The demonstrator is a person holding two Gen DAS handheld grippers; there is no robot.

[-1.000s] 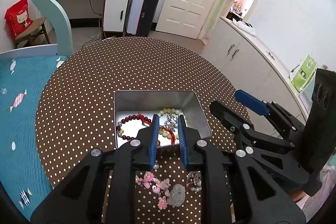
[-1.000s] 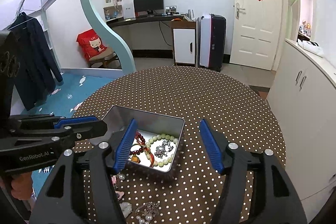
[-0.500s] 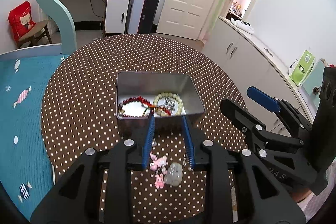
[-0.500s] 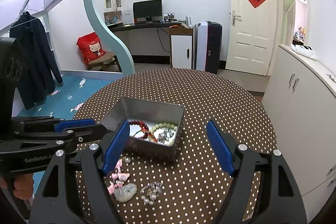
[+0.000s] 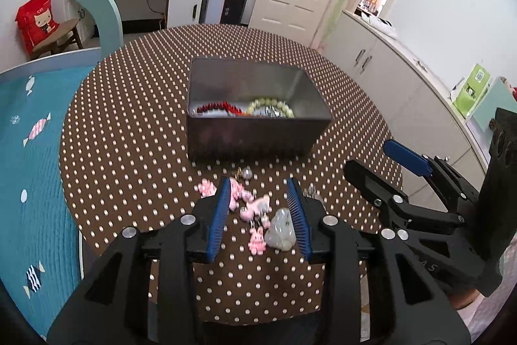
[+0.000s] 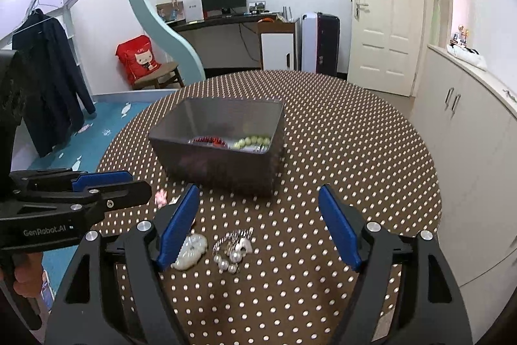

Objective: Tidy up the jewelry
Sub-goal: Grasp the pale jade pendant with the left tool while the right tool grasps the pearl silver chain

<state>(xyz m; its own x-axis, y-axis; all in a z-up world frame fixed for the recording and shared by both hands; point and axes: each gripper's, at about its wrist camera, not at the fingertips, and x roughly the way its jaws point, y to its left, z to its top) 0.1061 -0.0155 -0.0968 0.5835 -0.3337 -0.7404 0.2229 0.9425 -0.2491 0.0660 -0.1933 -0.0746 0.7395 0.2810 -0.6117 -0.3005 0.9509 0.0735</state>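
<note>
A: What is the left claw doing over the dotted tabletop?

B: It is hovering partway open and holding nothing, its blue fingers straddling the pink charms and the pale stone pendant lying just in front of the metal tin.

A: And the right claw?

B: That one is standing wide and empty, with the pearl and silver cluster sitting on the cloth between its fingers.

A: How is the person likely going about this well?

B: Probably by settling on one piece, lowering until the tips are nearly grazing the cloth, then closing slowly so the small charms are not skidding away.

A: Which way is the tin lying?

B: Its long axis is running left to right across the left view, a long wall facing the claws, the mouth opening upward, with the red bead bracelet and pale green bead bracelet resting inside
</note>
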